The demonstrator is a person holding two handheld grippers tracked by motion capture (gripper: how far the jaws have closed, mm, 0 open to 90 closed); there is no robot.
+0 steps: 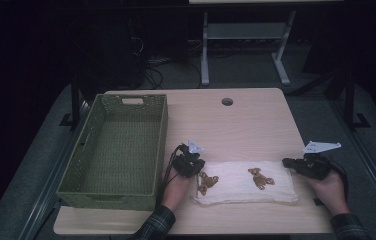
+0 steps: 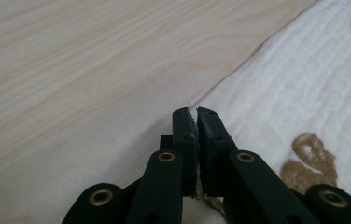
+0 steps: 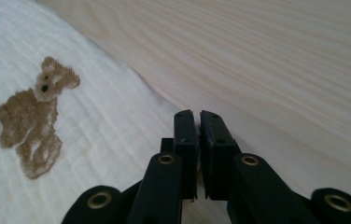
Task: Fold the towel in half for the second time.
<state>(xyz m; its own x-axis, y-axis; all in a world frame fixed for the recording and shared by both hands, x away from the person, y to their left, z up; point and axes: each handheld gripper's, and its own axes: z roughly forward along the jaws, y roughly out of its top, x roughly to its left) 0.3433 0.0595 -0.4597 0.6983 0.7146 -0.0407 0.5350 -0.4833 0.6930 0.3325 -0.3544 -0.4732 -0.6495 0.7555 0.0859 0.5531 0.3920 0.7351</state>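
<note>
I have the white cloth (image 1: 246, 182) lying flat on the bench (image 1: 236, 120), right of the green basket (image 1: 121, 145). My left gripper (image 2: 196, 113) has its jaws pinched on the cloth's left edge; my right gripper (image 3: 196, 114) has its jaws closed at the right edge, grip unclear.

Both forearms enter from the near edge, plaid sleeves at the wrists. Left gripper (image 1: 192, 162) low, tilted down and inward, jaws closed together. Right gripper (image 1: 291, 163) held level, pointing toward the left one, jaws likewise closed. Hands well apart.
</note>
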